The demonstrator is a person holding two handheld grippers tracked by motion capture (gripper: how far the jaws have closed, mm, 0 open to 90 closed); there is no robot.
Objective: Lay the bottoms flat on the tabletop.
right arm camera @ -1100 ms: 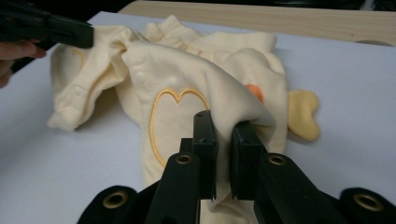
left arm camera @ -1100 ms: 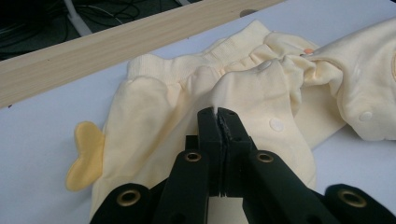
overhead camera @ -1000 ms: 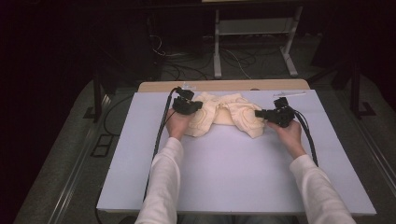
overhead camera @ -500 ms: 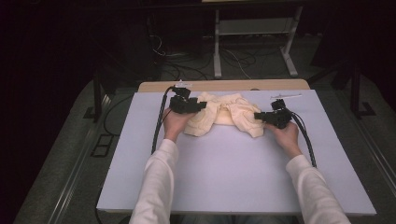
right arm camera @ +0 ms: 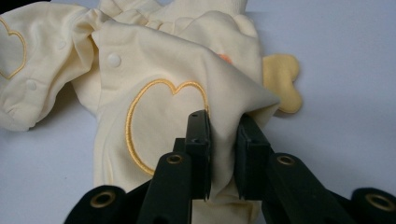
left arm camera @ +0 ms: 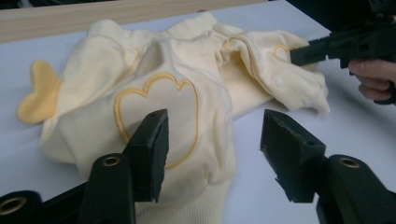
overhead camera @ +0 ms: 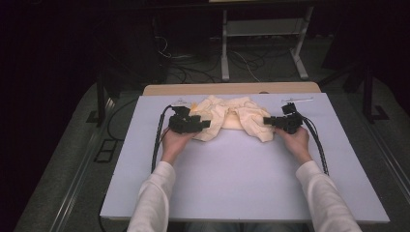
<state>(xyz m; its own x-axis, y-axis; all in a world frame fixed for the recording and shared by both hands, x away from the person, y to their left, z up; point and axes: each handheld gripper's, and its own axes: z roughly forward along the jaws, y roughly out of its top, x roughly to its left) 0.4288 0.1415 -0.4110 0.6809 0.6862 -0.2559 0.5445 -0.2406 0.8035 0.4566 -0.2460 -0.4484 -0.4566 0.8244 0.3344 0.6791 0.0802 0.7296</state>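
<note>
Cables flank garment; right gripper pinches it, left gripper apparently agape.

Garment: pale cream-yellow all over, w/ darker yellow-orange stitched heart outlines, one on each of several panels. Solid deeper-yellow heart-shaped flap at one edge. Small snaps same cream as the cloth; tiny orange spot near the flap in right gripper view. Ribbed cuff also cream.

Table: flat pale lavender-white top, light wood strip along far edge.

Both tongs, left & right: matte black, brass-coloured rivet rings. Cables black. Sleeves white. Floor grey, surroundings dark.
</note>
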